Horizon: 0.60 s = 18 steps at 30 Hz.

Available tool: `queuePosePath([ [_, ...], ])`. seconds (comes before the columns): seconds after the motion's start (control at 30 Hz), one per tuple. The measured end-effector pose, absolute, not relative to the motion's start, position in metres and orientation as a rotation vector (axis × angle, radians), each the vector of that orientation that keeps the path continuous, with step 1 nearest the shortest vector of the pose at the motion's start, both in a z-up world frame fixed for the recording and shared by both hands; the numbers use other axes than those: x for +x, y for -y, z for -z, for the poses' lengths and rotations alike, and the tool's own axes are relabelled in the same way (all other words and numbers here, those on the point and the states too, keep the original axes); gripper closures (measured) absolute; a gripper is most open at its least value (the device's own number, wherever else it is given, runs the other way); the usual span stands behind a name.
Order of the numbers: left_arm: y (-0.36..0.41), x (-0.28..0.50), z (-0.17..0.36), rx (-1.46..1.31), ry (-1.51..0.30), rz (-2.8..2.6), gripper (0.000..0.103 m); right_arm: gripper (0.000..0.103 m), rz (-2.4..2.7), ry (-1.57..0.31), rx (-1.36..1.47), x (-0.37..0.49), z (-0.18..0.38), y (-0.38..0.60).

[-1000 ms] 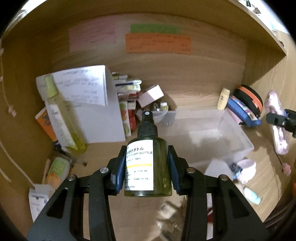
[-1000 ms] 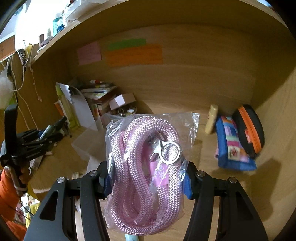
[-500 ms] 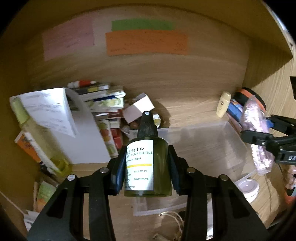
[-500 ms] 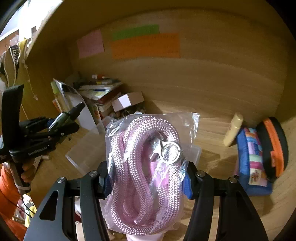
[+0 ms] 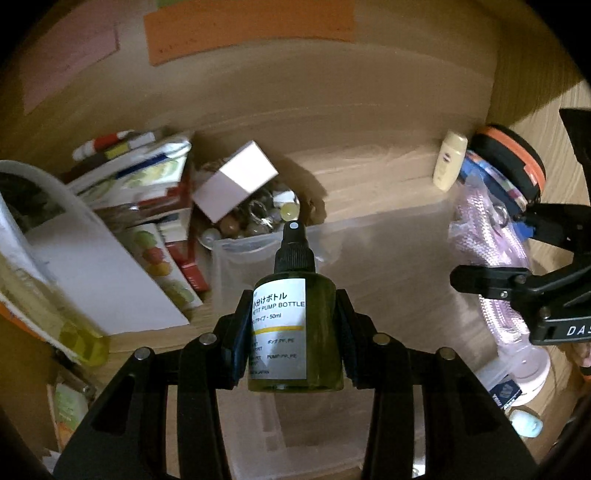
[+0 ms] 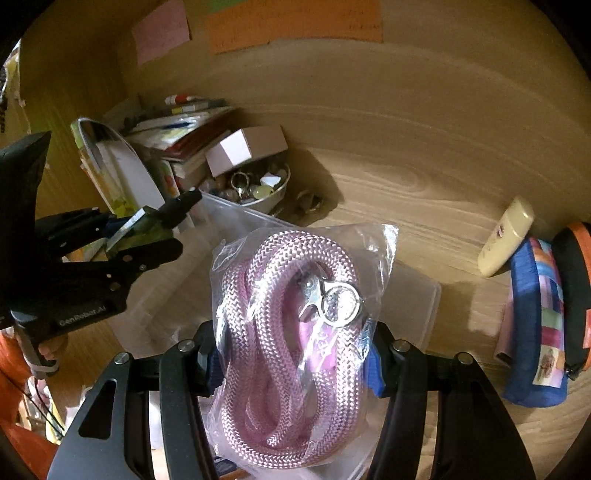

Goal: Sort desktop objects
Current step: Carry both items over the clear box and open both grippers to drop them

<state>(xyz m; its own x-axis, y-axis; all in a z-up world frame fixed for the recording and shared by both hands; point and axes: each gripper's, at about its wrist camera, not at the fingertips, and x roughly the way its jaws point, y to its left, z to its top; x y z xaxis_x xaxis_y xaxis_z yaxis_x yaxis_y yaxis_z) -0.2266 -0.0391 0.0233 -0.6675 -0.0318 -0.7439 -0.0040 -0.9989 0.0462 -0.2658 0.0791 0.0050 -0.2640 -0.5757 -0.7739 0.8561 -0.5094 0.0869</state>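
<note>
Your left gripper was clamped on a small green spray bottle, with a pad pressed on each side of it. The bottle stood upright between the pads, its black cap on top and its white label facing the camera. Your right gripper was clamped on a clear bag with a coiled pink rope and a silver clip inside. Both grippers hung over a clear plastic bin on the wooden desk. Behind the bin sat a bowl full of little things, with a white box resting on it, next to a pile of books. To the right, a cream tube leaned by a blue pouch and a black and orange case. Orange and pink notes were stuck on the back wall.
</note>
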Motion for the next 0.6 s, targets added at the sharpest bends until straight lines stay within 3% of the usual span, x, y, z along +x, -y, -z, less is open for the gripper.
queuePosePath([
  [0.6, 0.034, -0.244, 0.004, 1.387, 0.115, 2.835, 0.062, 0.047, 1.881, -0.650, 1.026, -0.263, 0.025, -0.052],
])
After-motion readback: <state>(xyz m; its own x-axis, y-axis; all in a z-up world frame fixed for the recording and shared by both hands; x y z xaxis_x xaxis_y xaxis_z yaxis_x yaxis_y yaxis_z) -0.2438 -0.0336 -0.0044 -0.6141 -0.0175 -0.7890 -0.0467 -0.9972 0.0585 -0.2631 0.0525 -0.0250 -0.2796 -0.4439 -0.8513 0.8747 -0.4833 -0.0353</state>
